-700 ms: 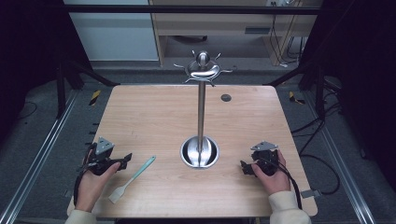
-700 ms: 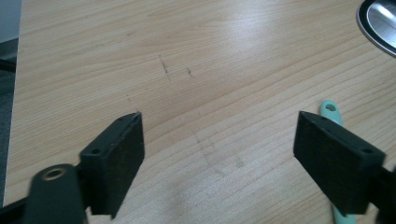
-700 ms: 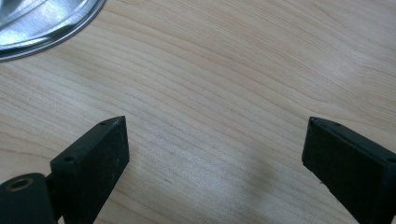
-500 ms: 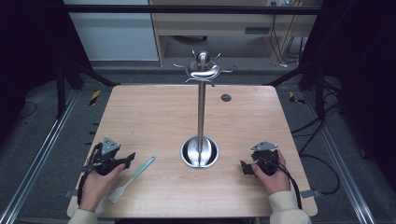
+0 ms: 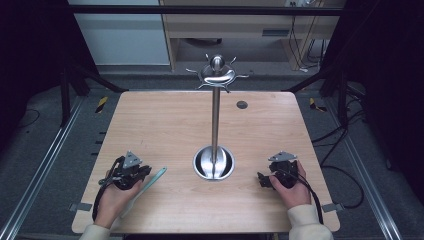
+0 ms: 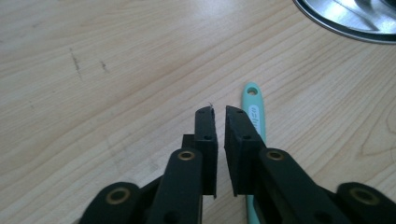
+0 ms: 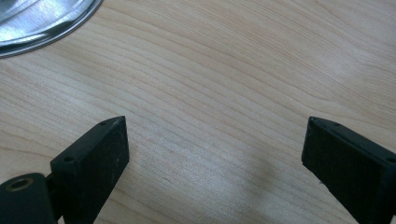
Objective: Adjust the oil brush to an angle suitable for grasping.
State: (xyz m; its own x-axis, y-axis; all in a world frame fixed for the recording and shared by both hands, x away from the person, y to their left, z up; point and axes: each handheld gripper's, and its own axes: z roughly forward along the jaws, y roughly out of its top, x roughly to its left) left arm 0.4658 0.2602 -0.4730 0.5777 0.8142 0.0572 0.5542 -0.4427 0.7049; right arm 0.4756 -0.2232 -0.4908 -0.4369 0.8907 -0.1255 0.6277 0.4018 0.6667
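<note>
We see a wooden desk (image 5: 165, 125) with a metal stand (image 5: 215, 120) near its middle, its round base (image 5: 214, 163) resting on the wood. Our left tongs (image 6: 218, 122) sit near the front left, jaws almost together with a narrow gap and nothing between them. A mint-green utensil (image 6: 254, 109) lies flat just beside them, partly under one jaw. Our right tongs (image 7: 215, 149) rest at the front right, jaws spread wide over bare wood, holding nothing

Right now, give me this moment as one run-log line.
left gripper: nearly shut, empty, beside teal utensil | right gripper: open, empty, over bare table | steel stand: table centre, untouched
</note>
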